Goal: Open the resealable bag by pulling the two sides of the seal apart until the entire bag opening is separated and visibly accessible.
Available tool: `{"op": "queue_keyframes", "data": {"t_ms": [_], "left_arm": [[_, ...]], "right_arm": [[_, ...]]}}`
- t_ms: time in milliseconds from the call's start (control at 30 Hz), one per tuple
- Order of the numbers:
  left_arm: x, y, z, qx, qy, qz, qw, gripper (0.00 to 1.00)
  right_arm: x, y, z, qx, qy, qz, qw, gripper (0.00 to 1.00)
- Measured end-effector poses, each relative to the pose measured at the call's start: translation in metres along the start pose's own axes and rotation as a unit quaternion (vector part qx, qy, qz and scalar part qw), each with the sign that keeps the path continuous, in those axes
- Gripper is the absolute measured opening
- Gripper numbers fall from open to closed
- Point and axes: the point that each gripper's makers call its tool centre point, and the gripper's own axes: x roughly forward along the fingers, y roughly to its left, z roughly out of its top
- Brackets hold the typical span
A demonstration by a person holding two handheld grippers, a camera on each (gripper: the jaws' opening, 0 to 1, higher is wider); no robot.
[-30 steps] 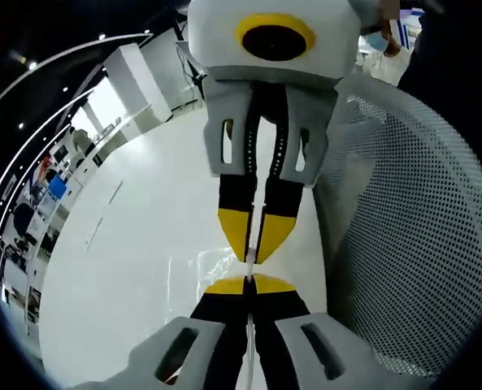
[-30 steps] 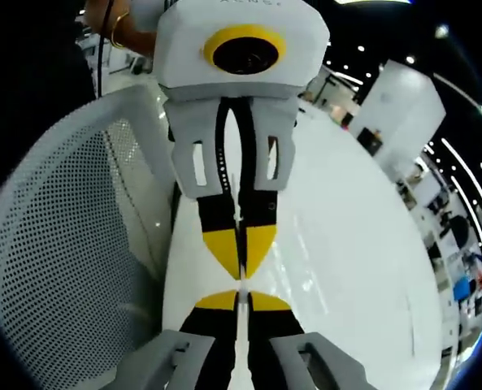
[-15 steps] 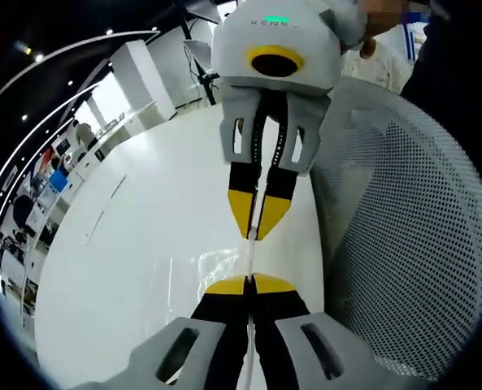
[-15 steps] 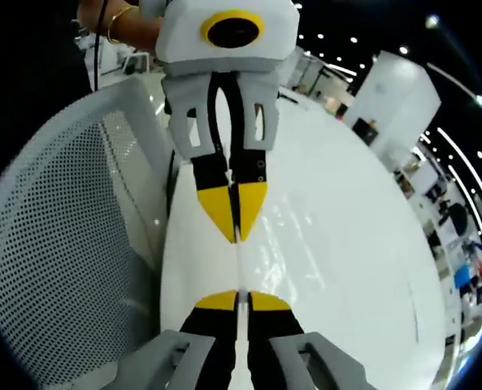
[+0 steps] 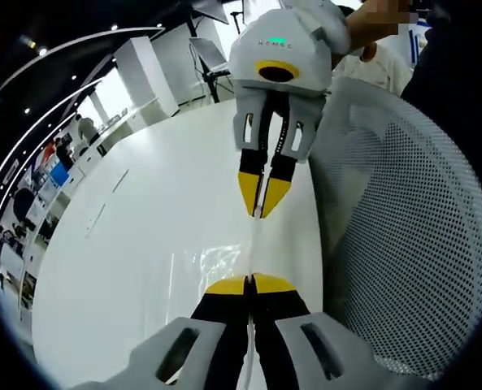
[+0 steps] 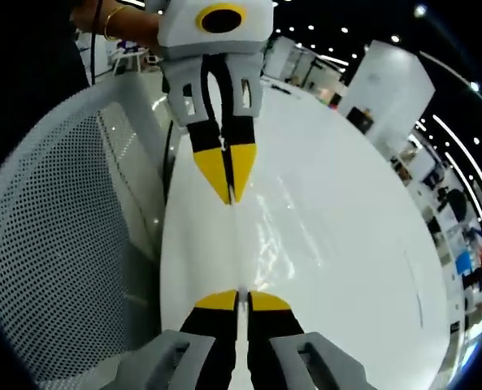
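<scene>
Left gripper view: we see the left gripper (image 5: 249,284) clamped on the clear resealable bag (image 5: 224,262), stretched toward the right gripper (image 5: 261,213) above the white table (image 5: 127,236). A mesh chair back (image 5: 411,244) stands right.

Right gripper view: the right gripper (image 6: 238,299) pinches the bag's edge, its long axis running to the far gripper. Glare shows on the film here.

My left claw (image 5: 249,283) and right claw (image 6: 241,299) have yellow-tipped black fingers on pale grey slotted mounts; a gold bangle (image 6: 110,18) circles the wrist behind.
</scene>
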Motion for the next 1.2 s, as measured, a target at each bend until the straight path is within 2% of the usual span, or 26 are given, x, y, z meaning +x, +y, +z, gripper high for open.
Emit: {"op": "queue_keyframes", "data": {"t_ms": [100,133,167,300,533,800,1200], "left_arm": [[0.001,-0.001,-0.001,0.008,0.007,-0.001,0.9999,0.0],[0.001,-0.001,-0.002,0.011,0.011,-0.001,0.9999,0.0],[0.0,0.0,-0.002,0.013,0.011,0.0,0.9999,0.0],[-0.002,0.001,0.001,0.004,0.001,0.001,1.0,0.0],[0.001,-0.002,0.001,0.014,0.007,0.001,0.9999,0.0],[-0.001,-0.003,0.003,0.021,0.006,-0.001,0.9998,0.0],[0.0,-0.006,0.004,0.037,0.005,-0.008,0.9993,0.0]], "right_arm": [[0.001,0.0,0.001,-0.002,0.003,-0.006,1.0,0.0],[0.001,0.005,0.002,0.022,-0.001,0.002,0.9997,0.0],[0.001,0.003,0.003,0.039,-0.006,-0.004,0.9992,0.0],[-0.005,0.0,0.012,0.041,-0.027,-0.016,0.9986,0.01],[-0.012,-0.001,0.034,0.026,-0.052,-0.035,0.9977,0.03],[-0.008,0.005,0.037,0.006,-0.047,-0.033,0.9983,0.03],[0.001,0.011,0.036,0.004,-0.036,-0.016,0.9992,0.03]]}}
